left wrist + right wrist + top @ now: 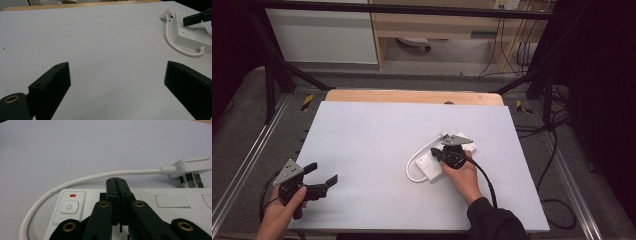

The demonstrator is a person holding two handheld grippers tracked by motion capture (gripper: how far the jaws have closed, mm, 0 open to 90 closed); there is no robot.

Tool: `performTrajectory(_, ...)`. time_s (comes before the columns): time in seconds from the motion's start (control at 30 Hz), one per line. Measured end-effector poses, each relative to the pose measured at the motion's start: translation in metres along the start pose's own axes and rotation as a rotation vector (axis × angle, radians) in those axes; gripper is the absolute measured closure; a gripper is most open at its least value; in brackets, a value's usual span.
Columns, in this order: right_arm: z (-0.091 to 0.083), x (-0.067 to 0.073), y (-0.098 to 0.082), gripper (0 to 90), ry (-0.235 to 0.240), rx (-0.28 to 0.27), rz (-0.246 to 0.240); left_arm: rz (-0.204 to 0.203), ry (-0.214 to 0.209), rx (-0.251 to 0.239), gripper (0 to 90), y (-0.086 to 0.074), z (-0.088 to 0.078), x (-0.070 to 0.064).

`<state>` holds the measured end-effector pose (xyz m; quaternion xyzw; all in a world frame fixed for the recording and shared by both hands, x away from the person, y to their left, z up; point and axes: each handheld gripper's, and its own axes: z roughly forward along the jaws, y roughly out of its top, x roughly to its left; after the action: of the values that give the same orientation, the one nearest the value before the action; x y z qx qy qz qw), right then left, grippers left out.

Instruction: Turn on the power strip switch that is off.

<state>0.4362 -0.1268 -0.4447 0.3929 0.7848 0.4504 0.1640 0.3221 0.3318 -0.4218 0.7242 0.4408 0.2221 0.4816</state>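
- Right gripper (117,180) is standing over the white power strip (432,165); its jaws are pressed together, with no gap between the tips and nothing visibly held between them.
- In the right gripper view the strip's top face is lying directly under and just beyond the closed tips; the power button (69,207) with its red indicator (73,195) is sitting off to the left of the fingers, near but not touching.
- Blank socket covers are running away to the right of the tips. Whether the tips are touching the strip's face cannot be told.
- The white cable (82,180) is arcing just beyond the fingertips, ending at the plug (191,167), which is lying on the table (372,140) well right of them.
- Left gripper (319,182) is hovering over bare table, well apart from the strip; its jaws are spread wide, holding nothing. From its own view the strip (190,35) is sitting far ahead and to the right.
- Step in hand, as judged: the closed right tips are being used as a poker, working toward the switch.
- Next move likely calls for a short shift of the tips toward the button, then a straight downward press; the strip is light and may slide, so the left gripper might need to steady it.
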Motion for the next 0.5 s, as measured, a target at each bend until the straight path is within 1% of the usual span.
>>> performTrajectory(0.5,0.0002,-0.0002,-0.0010,90.0,0.001,-0.006,-0.005,0.000,-0.001,0.003,7.0,-0.0002,0.0007,-0.0003)
